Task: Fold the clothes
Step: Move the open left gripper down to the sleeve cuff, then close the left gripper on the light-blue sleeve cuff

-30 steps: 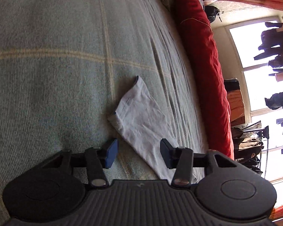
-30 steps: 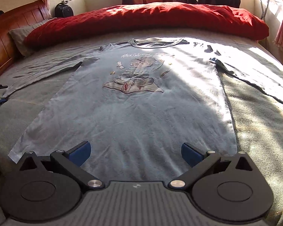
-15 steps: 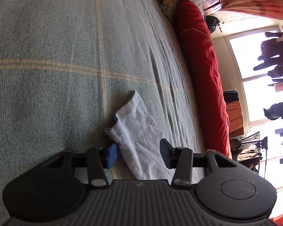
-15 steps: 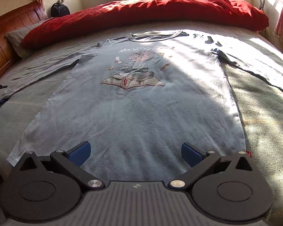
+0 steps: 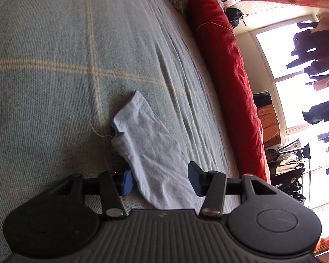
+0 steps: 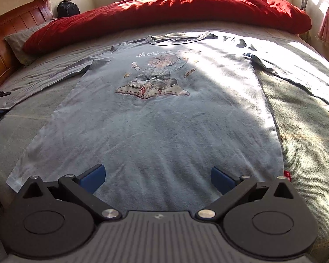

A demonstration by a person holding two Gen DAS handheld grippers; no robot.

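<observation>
- Long-sleeved T-shirt [image 6: 164, 118]: lies spread flat, print side up, on the bed [image 6: 307, 131]; both sleeves out to the sides, collar towards the red duvet [image 6: 175, 11]. No fold visible.
- Left gripper [image 5: 160, 180]: fingers spread, straddling the sleeve cuff [image 5: 147, 144]; one pad at the cuff's edge, not closed on cloth.
- Right gripper [image 6: 158, 177]: fingers spread wide, above the hem, holding nothing.
- Risk: closing low may pinch the woven bedcover with the cuff, dragging both.
- Risk: a one-layer grip on the cuff may let the sleeve twist and crease.
</observation>
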